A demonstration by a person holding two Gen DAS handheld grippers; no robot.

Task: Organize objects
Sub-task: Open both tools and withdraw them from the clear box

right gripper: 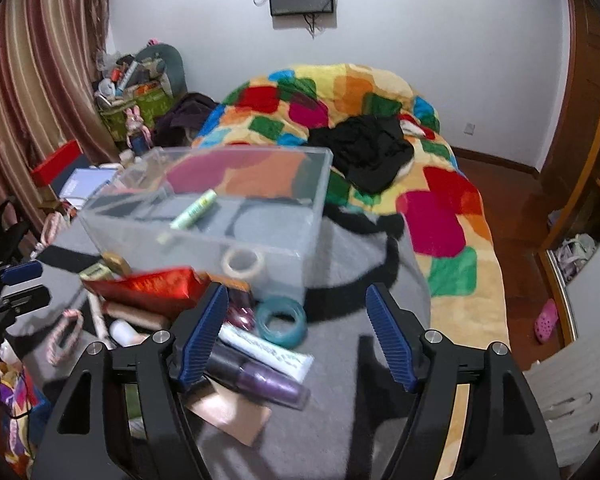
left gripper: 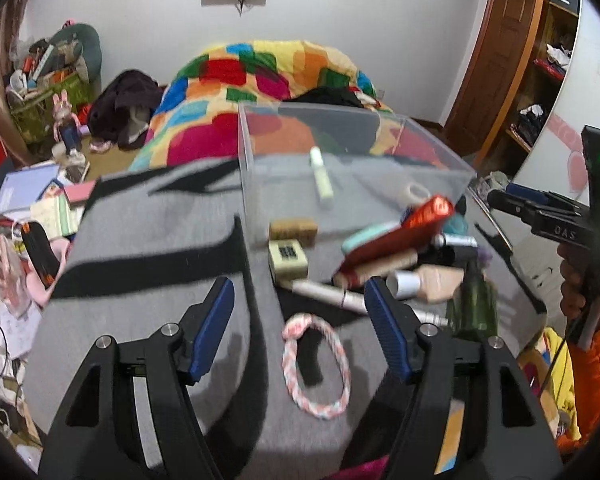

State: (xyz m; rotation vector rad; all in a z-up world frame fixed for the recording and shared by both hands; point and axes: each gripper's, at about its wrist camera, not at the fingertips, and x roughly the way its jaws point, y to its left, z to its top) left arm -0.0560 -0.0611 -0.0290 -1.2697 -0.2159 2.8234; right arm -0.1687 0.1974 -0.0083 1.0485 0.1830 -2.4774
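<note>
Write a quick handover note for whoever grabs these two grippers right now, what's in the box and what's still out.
Left gripper: open, empty, above the pink braided band.
Right gripper: open, empty, over the near edge of the pile.
Clear box sits on the grey cloth. A pale green tube is in it; a white tape roll seems to lie inside too, hard to tell through the clear wall.
Left out: red pouch, teal tape roll, white tube, purple bottle, small cartons and the band.
</note>
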